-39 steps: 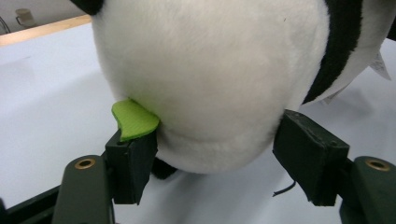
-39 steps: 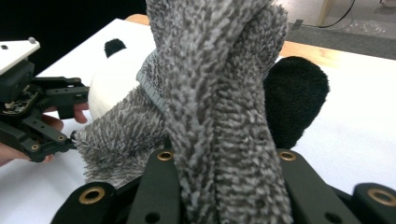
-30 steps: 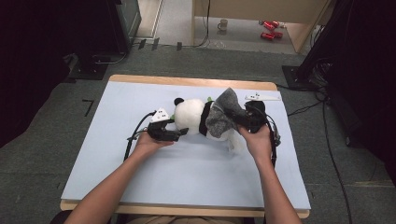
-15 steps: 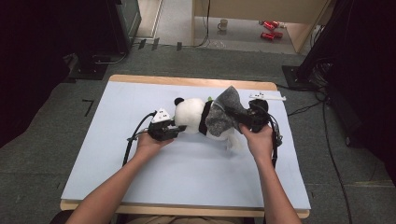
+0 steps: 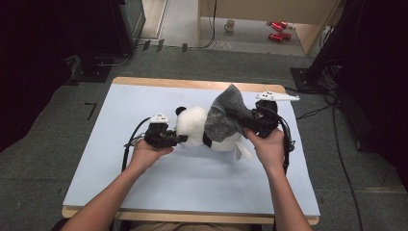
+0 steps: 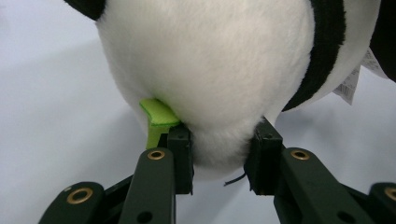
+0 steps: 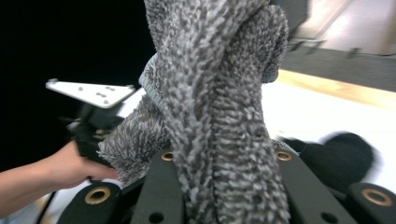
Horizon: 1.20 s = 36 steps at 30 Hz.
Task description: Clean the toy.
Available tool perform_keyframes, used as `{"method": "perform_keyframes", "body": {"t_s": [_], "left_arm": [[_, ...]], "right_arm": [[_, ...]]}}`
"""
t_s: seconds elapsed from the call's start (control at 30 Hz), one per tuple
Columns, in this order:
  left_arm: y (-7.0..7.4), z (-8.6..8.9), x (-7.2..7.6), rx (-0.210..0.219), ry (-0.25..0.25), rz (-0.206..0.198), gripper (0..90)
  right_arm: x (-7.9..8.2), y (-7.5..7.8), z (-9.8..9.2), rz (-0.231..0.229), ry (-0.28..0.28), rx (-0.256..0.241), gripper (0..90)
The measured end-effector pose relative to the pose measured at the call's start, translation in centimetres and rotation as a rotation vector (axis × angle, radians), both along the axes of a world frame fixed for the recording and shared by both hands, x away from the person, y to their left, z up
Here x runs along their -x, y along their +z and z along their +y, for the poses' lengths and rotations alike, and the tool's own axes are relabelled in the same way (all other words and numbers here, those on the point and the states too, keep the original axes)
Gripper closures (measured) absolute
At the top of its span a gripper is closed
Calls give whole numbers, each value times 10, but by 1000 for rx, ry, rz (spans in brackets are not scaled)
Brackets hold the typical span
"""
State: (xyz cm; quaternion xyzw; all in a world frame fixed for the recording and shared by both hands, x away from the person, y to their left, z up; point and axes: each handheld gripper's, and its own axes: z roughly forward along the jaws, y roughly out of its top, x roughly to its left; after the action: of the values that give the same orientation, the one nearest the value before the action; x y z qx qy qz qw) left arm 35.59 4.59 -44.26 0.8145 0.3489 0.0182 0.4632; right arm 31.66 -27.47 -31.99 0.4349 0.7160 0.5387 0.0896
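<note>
A plush panda [image 5: 202, 127] lies on its side near the middle of the pale blue table [image 5: 96, 178], its long axis running left to right across the table, head toward the person's left. The left gripper [image 5: 179, 139] sits at the head end; in the left gripper view its 2 jaws are closed partway, squeezing a bulge of white fur at the bottom of the head [image 6: 210, 70], with a green tab [image 6: 156, 119] pressed against 1 jaw. The right gripper [image 5: 239, 119] is at the body end, clamped on a grey fleecy cloth [image 5: 226, 118] that rises in a peak above the panda's body and drapes over it; in the right gripper view the cloth [image 7: 224, 116] fills the gap between the jaws. The cloth therefore lies between the 2 grippers, above the toy's midsection, and the right gripper is the nearer one to steer it. Judging from this, pulling the cloth along the body toward the head would be the move, with the left grip anchoring the toy
</note>
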Motion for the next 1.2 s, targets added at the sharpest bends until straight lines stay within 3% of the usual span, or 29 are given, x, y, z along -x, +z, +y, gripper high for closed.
{"method": "perform_keyframes", "body": {"t_s": [0.07,0.17,0.27,0.37,0.53,0.67,0.83,0.9,1.0,1.07,1.13,1.2], "left_arm": [[-1,1,5,5,8,15,670],[-5,1,7,10,20,1,646],[-10,2,7,17,22,-19,611],[-13,2,5,24,16,-40,538],[-19,5,2,26,13,-68,386],[-26,5,2,22,-10,-114,354],[-36,0,-1,16,-15,-136,298],[-40,-2,-3,33,-4,-142,323],[-40,-1,-3,44,9,-170,491],[-37,-1,0,52,21,-175,553],[-32,-1,2,58,30,-185,576],[-29,-3,5,65,33,-195,581]], "right_arm": [[1,-4,14,29,45,5,771],[-1,-26,36,101,92,81,772],[-7,-54,43,152,70,169,772],[-11,-63,37,146,58,147,773],[-15,-66,35,126,60,151,772],[-19,-69,34,119,70,128,770],[-24,-70,32,118,65,110,765],[-26,-71,33,104,58,110,762],[-28,-71,34,94,46,111,764],[-29,-68,34,112,41,98,773],[-27,-62,35,110,47,75,776],[-23,-55,40,80,60,51,776]]}}
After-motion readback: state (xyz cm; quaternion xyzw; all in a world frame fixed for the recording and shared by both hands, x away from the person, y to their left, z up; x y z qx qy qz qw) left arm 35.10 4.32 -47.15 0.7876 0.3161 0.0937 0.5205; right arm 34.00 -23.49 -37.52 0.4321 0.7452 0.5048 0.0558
